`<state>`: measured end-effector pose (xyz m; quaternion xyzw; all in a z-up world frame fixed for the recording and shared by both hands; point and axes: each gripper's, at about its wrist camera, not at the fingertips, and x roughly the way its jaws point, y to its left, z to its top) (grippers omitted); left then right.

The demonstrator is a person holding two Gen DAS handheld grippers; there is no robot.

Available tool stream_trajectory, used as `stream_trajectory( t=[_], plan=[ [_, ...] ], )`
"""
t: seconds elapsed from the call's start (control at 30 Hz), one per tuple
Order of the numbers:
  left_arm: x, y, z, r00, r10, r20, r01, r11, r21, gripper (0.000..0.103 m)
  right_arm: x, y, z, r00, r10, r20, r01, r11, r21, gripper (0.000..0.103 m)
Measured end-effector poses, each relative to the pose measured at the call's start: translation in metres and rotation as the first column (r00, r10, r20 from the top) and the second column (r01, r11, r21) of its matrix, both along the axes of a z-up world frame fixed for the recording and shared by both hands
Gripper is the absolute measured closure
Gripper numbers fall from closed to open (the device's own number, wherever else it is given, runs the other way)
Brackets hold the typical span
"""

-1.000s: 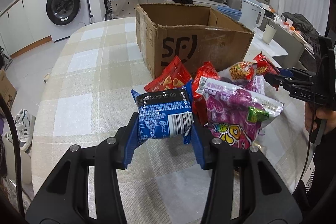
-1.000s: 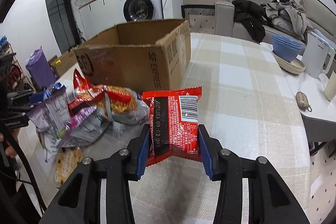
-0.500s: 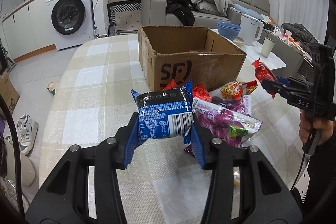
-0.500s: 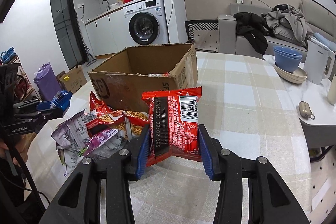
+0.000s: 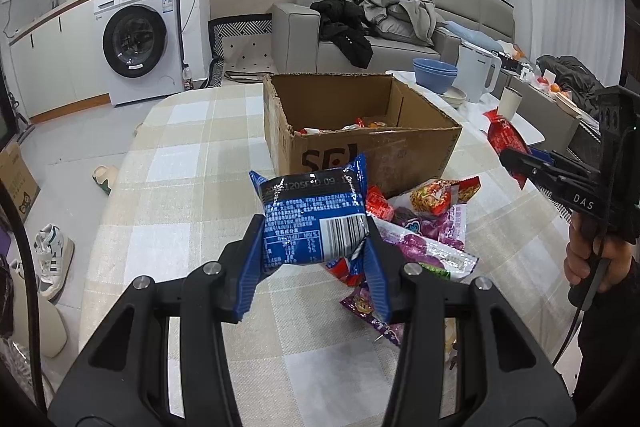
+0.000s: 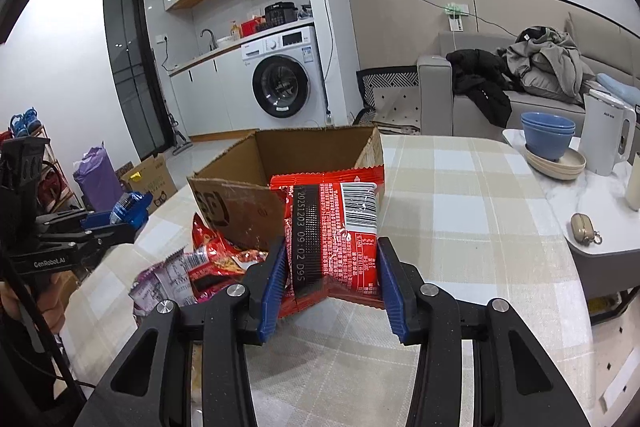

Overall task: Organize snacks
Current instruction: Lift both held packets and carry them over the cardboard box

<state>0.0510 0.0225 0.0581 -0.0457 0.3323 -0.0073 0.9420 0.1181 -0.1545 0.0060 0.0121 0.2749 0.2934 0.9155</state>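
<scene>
My left gripper [image 5: 314, 255] is shut on a blue snack packet [image 5: 314, 217] and holds it above the table, short of the open cardboard box [image 5: 376, 147]. The box has a few snacks at its bottom. My right gripper [image 6: 330, 279] is shut on a red snack packet [image 6: 332, 227], held in front of the same box [image 6: 240, 203]. A heap of red and purple snack bags [image 5: 424, 223] lies on the checked tablecloth between the box and me. In the left wrist view the right gripper [image 5: 516, 159] shows at the right edge with the red packet [image 5: 502, 135].
Blue bowls [image 6: 548, 135], a white kettle [image 6: 606, 143] and a small pouch [image 6: 584, 227] stand on the marble side table at the right. A sofa with clothes [image 5: 384, 23] and a washing machine [image 5: 136, 39] lie beyond the table. Shoes [image 5: 52, 255] are on the floor at the left.
Both grippers have risen with their packets still held. The box's inside and the snacks in it have come into view; the heap on the table now sits lower in both views.
</scene>
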Motion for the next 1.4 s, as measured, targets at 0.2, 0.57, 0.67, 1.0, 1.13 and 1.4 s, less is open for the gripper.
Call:
stream_trajectory(
  t=[0.2, 0.57, 0.67, 1.0, 1.13, 1.4],
  plan=[
    [0.006, -0.004, 0.009, 1.000, -0.007, 0.014, 0.006, 1.000, 0.012, 0.060, -0.001, -0.002, 0.014, 1.000, -0.004, 0.019, 0.003, 0.999, 0.054, 0.059],
    [0.025, -0.001, 0.026, 0.999, -0.016, 0.034, 0.016, 1.000, -0.011, 0.060, 0.003, 0.013, 0.020, 1.000, 0.010, 0.012, -0.010, 0.997, 0.075, 0.059],
    [0.032, -0.001, 0.031, 0.999, -0.023, 0.038, 0.024, 0.999, -0.022, 0.060, 0.006, 0.017, 0.022, 1.000, 0.006, 0.013, -0.007, 0.997, 0.071, 0.059],
    [0.058, 0.005, 0.040, 0.998, -0.027, 0.062, 0.030, 0.998, -0.049, 0.060, 0.017, 0.038, 0.029, 1.000, 0.017, 0.022, -0.018, 0.998, 0.061, 0.059],
    [0.071, 0.009, 0.042, 0.998, -0.026, 0.057, 0.030, 0.998, -0.060, 0.060, 0.024, 0.048, 0.029, 0.999, 0.034, 0.014, -0.034, 0.998, 0.046, 0.059],
    [0.099, 0.011, 0.040, 0.998, -0.030, 0.046, 0.033, 0.997, -0.071, 0.060, 0.040, 0.061, 0.026, 0.999, 0.048, -0.008, -0.048, 0.998, 0.027, 0.059]
  ],
)
